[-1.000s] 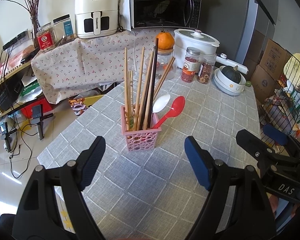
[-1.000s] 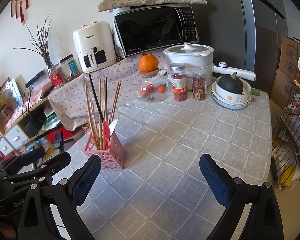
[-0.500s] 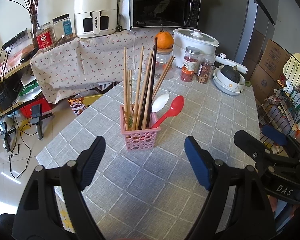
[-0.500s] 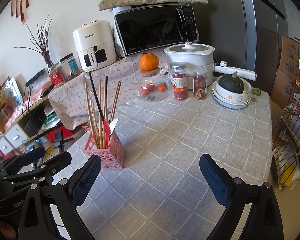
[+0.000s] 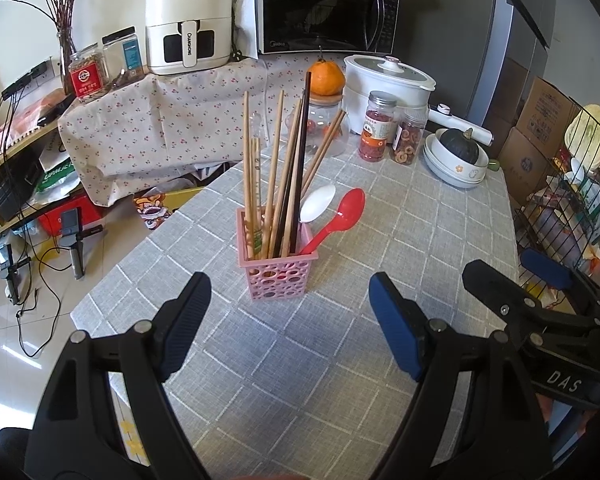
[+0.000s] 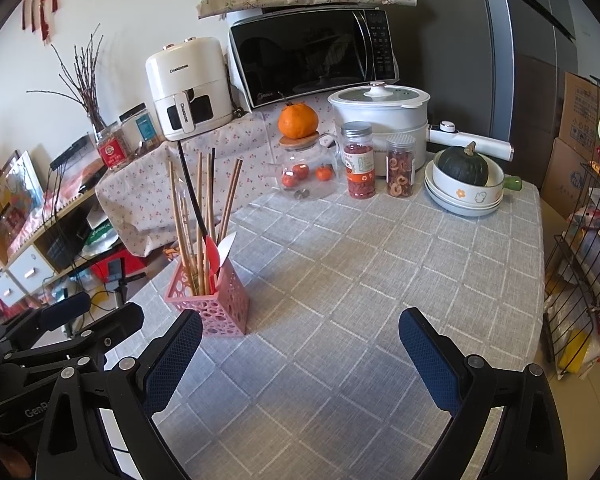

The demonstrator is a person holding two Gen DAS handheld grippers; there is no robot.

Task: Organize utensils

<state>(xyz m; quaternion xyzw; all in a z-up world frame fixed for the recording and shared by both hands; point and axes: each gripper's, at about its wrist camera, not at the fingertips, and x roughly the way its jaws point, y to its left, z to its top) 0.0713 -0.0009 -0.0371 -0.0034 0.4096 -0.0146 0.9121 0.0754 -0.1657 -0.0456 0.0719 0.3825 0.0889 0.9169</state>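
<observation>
A pink perforated holder [image 5: 278, 274] stands on the grey checked tablecloth [image 5: 400, 216]. It holds several wooden chopsticks [image 5: 274, 172], a black chopstick, a white spoon [image 5: 318, 198] and a red spoon [image 5: 350, 206]. My left gripper [image 5: 290, 320] is open and empty, just in front of the holder. My right gripper [image 6: 300, 344] is open and empty, with the holder [image 6: 212, 300] just beyond its left finger. The right gripper also shows at the right edge of the left wrist view [image 5: 540, 300].
At the table's far edge stand a glass jar with an orange [image 6: 300, 160], two spice jars [image 6: 358, 160], a white cooker [image 6: 380, 120] and stacked bowls holding a dark squash [image 6: 462, 184]. A wire rack [image 6: 580, 272] stands right of the table. The table's left edge drops to the floor.
Both grippers have drawn back slightly from the holder. Nothing on the table has moved.
</observation>
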